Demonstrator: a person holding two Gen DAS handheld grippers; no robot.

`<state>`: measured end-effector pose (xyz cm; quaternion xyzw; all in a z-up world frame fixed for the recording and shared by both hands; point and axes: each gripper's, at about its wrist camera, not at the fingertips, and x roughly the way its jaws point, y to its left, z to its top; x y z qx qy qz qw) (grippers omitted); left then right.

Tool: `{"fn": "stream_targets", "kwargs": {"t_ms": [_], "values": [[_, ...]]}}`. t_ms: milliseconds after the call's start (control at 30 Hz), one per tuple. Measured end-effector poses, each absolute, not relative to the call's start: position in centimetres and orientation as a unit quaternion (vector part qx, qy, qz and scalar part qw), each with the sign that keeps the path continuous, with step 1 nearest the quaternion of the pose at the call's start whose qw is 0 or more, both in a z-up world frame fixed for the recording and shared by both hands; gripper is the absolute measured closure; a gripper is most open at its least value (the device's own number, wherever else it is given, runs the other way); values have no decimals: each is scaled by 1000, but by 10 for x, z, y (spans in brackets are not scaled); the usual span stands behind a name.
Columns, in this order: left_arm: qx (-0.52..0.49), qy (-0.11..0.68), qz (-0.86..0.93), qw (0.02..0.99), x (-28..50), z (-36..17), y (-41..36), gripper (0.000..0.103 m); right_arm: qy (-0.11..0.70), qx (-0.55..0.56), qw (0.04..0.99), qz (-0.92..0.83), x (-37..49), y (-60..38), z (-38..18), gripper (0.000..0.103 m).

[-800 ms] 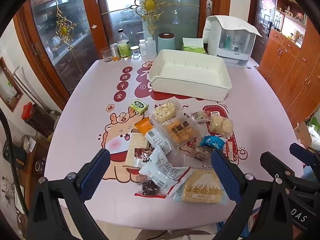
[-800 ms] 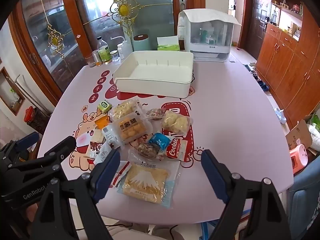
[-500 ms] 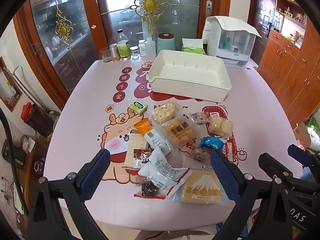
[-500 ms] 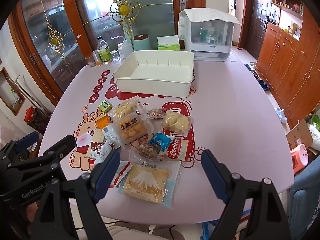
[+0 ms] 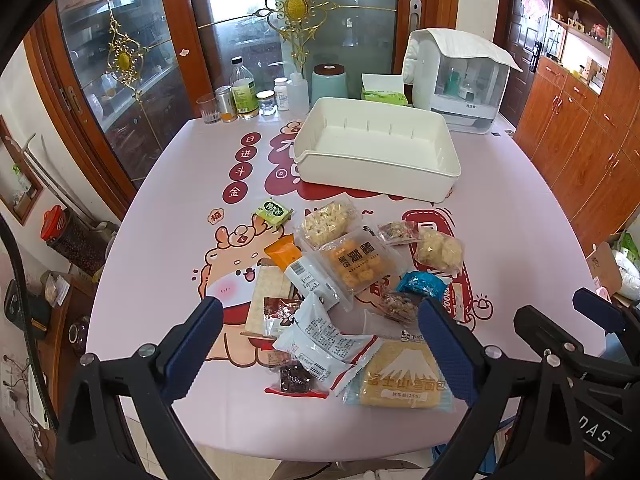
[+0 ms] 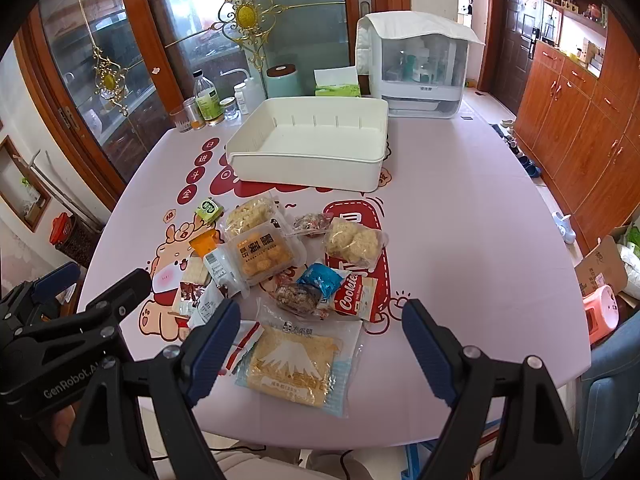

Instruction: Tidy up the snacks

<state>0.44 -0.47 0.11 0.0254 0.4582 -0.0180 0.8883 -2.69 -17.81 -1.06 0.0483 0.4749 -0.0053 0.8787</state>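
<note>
Left wrist view: pink printed tablecloth [image 5: 168,240], empty white bin [image 5: 376,148] at the far side, snack packets [image 5: 352,260] heaped nearer; left gripper [image 5: 320,344] hangs above them, jaws apart, holding nothing. Right wrist view: right gripper [image 6: 316,348] likewise spread and empty, framing the Mount Fuji bread packet [image 6: 300,364], probably the first pick because it lies nearest.

Left gripper [image 5: 318,342]: black frame, blue ribbed pads, silver screws.
Right gripper [image 6: 320,350]: same; lettering possibly "GenRobot".

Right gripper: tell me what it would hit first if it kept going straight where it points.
Probably the bread packet with the mountain picture, lying between the open right gripper fingers at the table's near edge; depth is hard to judge.
</note>
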Motion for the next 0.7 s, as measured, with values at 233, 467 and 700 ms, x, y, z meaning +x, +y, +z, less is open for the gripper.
{"fn": "stream_targets", "kwargs": {"t_ms": [233, 467, 700], "values": [[26, 458, -18, 888, 4, 0, -4, 6, 477, 49, 878, -5, -26, -178, -13, 19], [27, 459, -18, 888, 4, 0, -4, 6, 478, 50, 877, -5, -26, -178, -16, 19], [27, 459, -17, 888, 4, 0, -4, 6, 479, 51, 876, -4, -25, -179, -13, 19]]}}
